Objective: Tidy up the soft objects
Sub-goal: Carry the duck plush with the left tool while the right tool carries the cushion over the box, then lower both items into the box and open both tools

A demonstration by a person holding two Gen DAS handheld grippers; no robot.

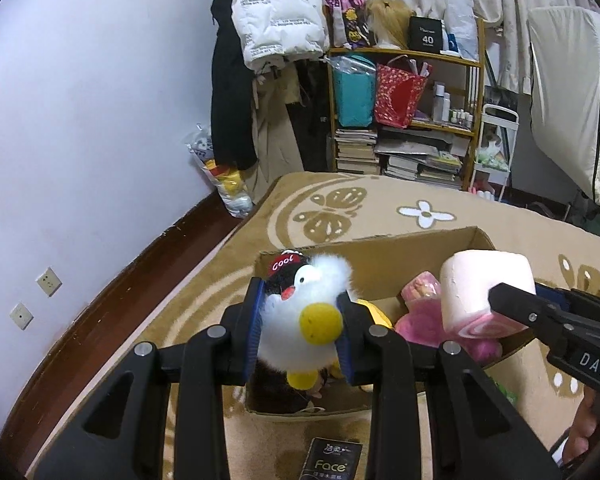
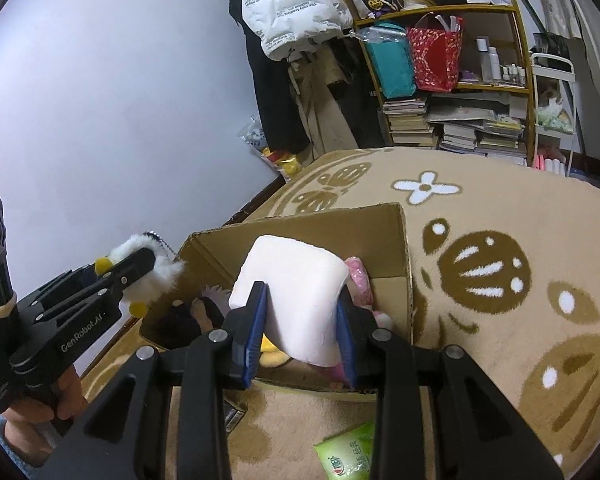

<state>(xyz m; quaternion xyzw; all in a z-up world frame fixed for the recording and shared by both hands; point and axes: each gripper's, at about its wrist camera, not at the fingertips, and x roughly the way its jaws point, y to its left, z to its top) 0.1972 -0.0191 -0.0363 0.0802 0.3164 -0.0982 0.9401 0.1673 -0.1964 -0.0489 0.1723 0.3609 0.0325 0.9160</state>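
My left gripper point(image 1: 300, 320) is shut on a fluffy white penguin plush point(image 1: 308, 304) with a red "Cool" cap and yellow feet, held above the open cardboard box point(image 1: 380, 256). My right gripper point(image 2: 302, 320) is shut on a soft white and pink roll cushion point(image 2: 296, 296), also held over the box point(image 2: 300, 232). The cushion point(image 1: 484, 288) and the right gripper point(image 1: 516, 304) show at the right of the left wrist view. The penguin point(image 2: 148, 264) shows at the left of the right wrist view. Pink, yellow and dark plush toys point(image 1: 420, 320) lie inside the box.
The box sits on a beige patterned rug point(image 2: 500, 240) beside a white wall point(image 1: 80, 140). A black "Face" packet point(image 1: 332, 460) and a green packet point(image 2: 348, 456) lie on the rug near me. A cluttered shelf point(image 1: 404, 112), hanging coats and a bag of toys point(image 1: 228, 184) stand behind.
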